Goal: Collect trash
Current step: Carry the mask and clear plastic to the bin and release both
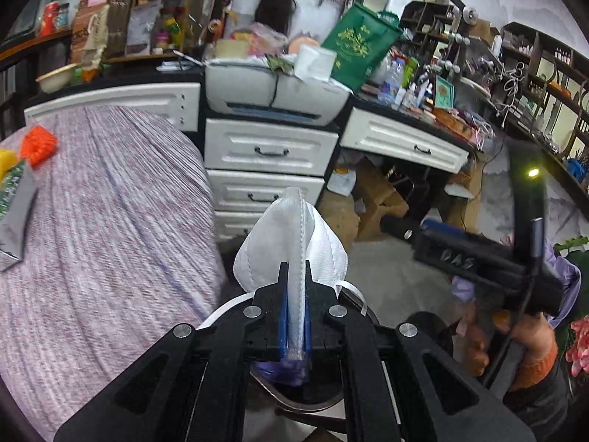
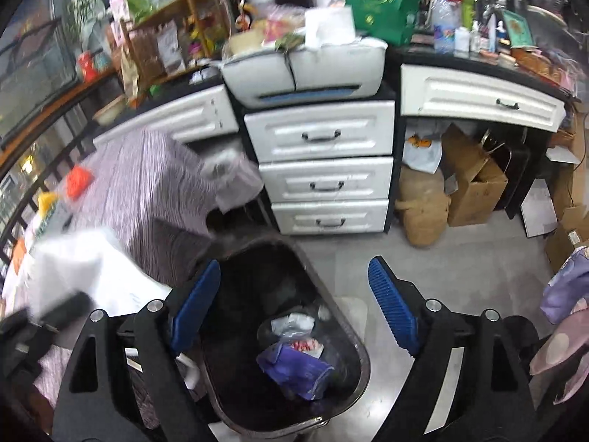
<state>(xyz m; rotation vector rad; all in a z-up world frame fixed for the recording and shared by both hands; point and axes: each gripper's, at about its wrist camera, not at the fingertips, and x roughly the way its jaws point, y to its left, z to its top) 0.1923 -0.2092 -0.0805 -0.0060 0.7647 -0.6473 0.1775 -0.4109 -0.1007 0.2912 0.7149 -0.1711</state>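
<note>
Presently the drop-off step is in hand: one piece of trash is carried toward the bin and the other tool stands over the bin with nothing in it.

Left gripper [image 1: 294, 276]: jaws drawn tight on a white face mask [image 1: 291, 246], pinched along its centre seam; the mask body fans out toward 12 o'clock beyond the fingertips, and an ear loop trails at 5 o'clock. In the left wrist view the dark rim of the trash bin [image 1: 294, 405] shows directly beneath the jaws, at 6 o'clock.

Right gripper [image 2: 294, 305]: jaws spread wide, blue pads [image 2: 394, 305] clear of everything, nothing between them. The trash bin [image 2: 362, 361] lies straight below, already holding a purple bag [image 2: 294, 368] and crumpled wrappers [image 2: 294, 326].

Remaining litter: an orange item [image 1: 38, 145] and a foil packet [image 1: 16, 217] rest on the mauve tablecloth [image 1: 110, 221] at 9 o'clock in the left view.

Judgement: the next move calls for the left tool to centre over the bin mouth and release, letting the loop fall clear; the right tool is free to fetch from the table.
</note>
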